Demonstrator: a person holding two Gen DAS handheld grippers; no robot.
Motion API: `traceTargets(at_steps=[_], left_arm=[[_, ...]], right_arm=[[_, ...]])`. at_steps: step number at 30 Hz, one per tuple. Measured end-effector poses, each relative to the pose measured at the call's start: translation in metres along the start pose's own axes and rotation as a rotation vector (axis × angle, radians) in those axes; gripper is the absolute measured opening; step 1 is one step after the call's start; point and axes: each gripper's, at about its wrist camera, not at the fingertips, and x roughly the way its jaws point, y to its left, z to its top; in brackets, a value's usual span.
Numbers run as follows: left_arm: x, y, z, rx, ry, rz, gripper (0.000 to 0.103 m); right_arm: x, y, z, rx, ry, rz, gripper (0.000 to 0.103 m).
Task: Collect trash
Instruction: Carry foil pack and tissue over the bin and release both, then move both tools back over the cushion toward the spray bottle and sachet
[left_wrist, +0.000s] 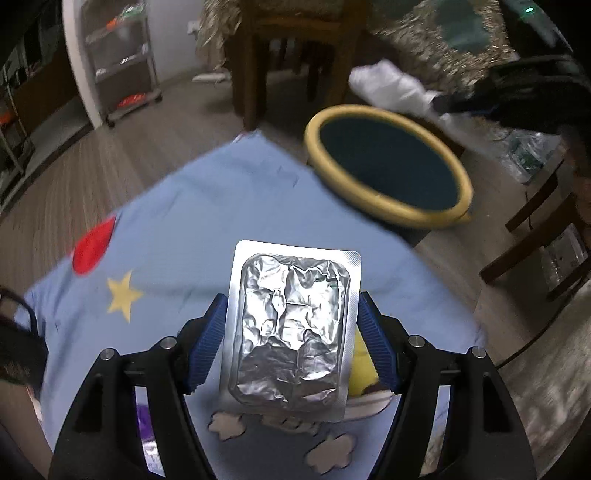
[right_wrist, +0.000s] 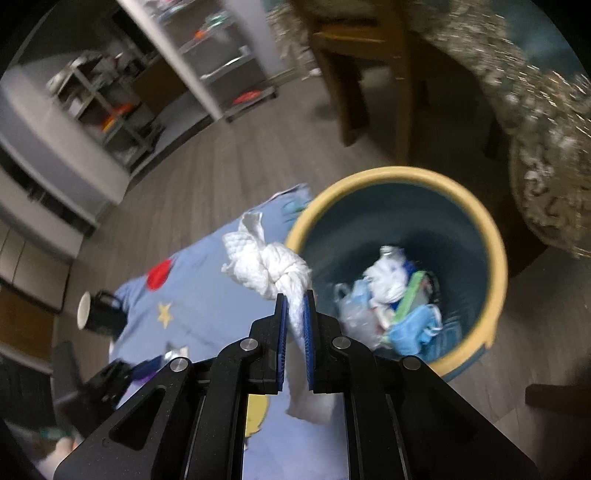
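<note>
Foil catches the light in the left claw (left_wrist: 291, 332): a flat, rectangular blister pack (left_wrist: 290, 328) with rounded corners and a crumpled silver face stands upright between the ribbed blue pads (left_wrist: 376, 339), which press on its two long edges. The claw points steeply down over a pale blue cloth (left_wrist: 192, 229) printed with a red disc, a yellow star and pale cloud shapes. Past the cloth's far corner stands the bin (left_wrist: 388, 206), round, with a thick yellow rim and a dark teal inside; from this view its contents are hidden.

The right claw (right_wrist: 295, 317) is nearly closed, its pads pinching a twisted white paper towel (right_wrist: 269, 266) with a quilted texture. The wad bulges up and left from the fingertips, and a loose tail hangs below them. This claw also angles downward, just left of the bin's (right_wrist: 495, 258) near rim, with the towel's knot overlapping the rim in the picture. Inside the bin lie crumpled white paper, clear plastic, a green strip and something soft and light blue, heaped at the bottom.

On the cloth's (right_wrist: 207, 295) left edge a black mug (right_wrist: 99, 314) with a white inside lies on its side. Wood-look flooring, a wooden chair (right_wrist: 369, 74) and grey shelving (right_wrist: 229, 66) surround the scene, all blurred.
</note>
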Motion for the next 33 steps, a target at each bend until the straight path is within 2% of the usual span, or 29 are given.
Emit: traceTargets(at_steps=[5,10,16,17,18,19,20,22,26,33], left_arm=[[0.005,-0.031,0.039,0.092,-0.011,-0.015,0.069],[0.027,-0.054,0.084,0.112,-0.019,-0.065,0.069],[0.056,-0.084,0.12,0.19,-0.036,-0.035,0.07],[0.059,-0.087,0.123,0.201,-0.045,-0.029,0.07],[0.062,-0.09,0.125,0.212,-0.052,-0.016,0.076],[0.064,-0.092,0.129,0.215,-0.055,0.0,0.088],[0.066,-0.093,0.129,0.212,-0.064,0.013,0.091],[0.065,-0.092,0.131,0.196,-0.078,-0.006,0.091],[0.057,-0.089,0.129,0.168,-0.091,-0.022,0.091],[0.031,-0.065,0.112,0.091,-0.092,-0.006,0.091]], right_arm=[[0.001,-0.029,0.008,0.055,-0.008,-0.047,0.01],[0.005,-0.061,0.009,0.161,-0.02,-0.094,0.01],[-0.005,-0.088,0.006,0.265,-0.068,-0.113,0.01],[-0.008,-0.093,0.006,0.286,-0.081,-0.113,0.012],[-0.01,-0.097,0.006,0.304,-0.093,-0.113,0.02],[-0.012,-0.099,0.005,0.315,-0.104,-0.11,0.028],[-0.013,-0.099,0.004,0.317,-0.107,-0.113,0.032],[-0.013,-0.097,0.005,0.305,-0.108,-0.126,0.047],[-0.018,-0.094,0.005,0.284,-0.115,-0.143,0.052],[-0.023,-0.07,0.014,0.205,-0.128,-0.158,0.059]])
